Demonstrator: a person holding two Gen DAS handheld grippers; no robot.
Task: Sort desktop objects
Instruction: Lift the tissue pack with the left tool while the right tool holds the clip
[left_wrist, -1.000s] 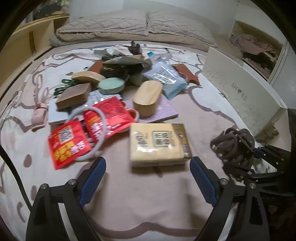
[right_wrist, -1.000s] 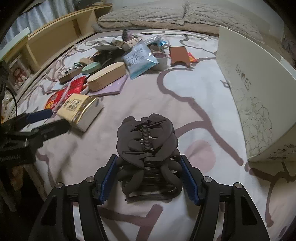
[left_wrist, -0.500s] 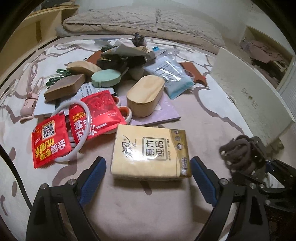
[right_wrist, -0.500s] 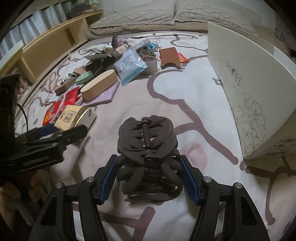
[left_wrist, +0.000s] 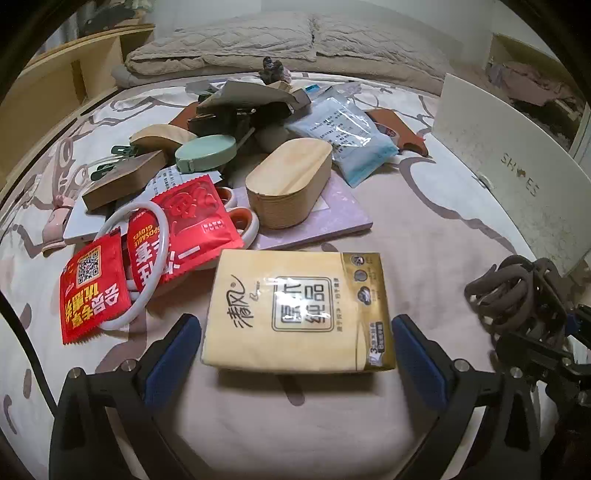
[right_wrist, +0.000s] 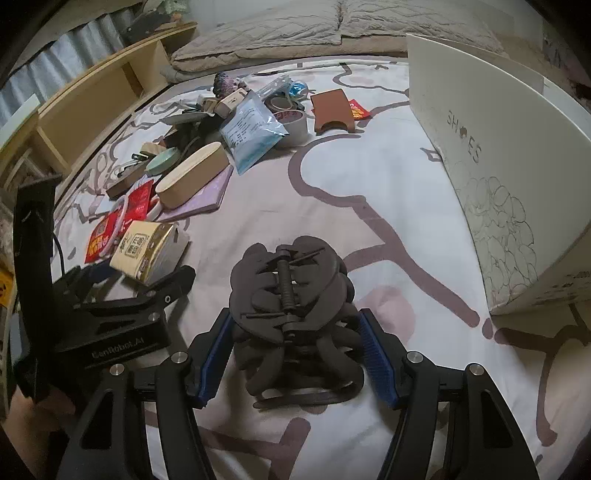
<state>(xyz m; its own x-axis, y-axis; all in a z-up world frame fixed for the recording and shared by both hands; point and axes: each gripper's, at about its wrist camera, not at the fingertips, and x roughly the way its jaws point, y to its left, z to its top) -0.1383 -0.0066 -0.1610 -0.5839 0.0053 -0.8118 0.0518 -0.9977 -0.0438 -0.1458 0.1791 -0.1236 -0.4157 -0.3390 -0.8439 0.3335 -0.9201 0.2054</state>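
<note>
Our left tongs (left_wrist: 295, 343) are spread around the glossy yellow tissue pack (left_wrist: 299, 308); our right tongs (right_wrist: 293, 354) pinch a matte, curvy black hair claw (right_wrist: 291, 317).

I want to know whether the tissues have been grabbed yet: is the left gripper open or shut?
Open. The left gripper has a blue pad on each side of the yellow tissue pack, with a visible gap at both sides; the pack lies on the bedspread.
</note>
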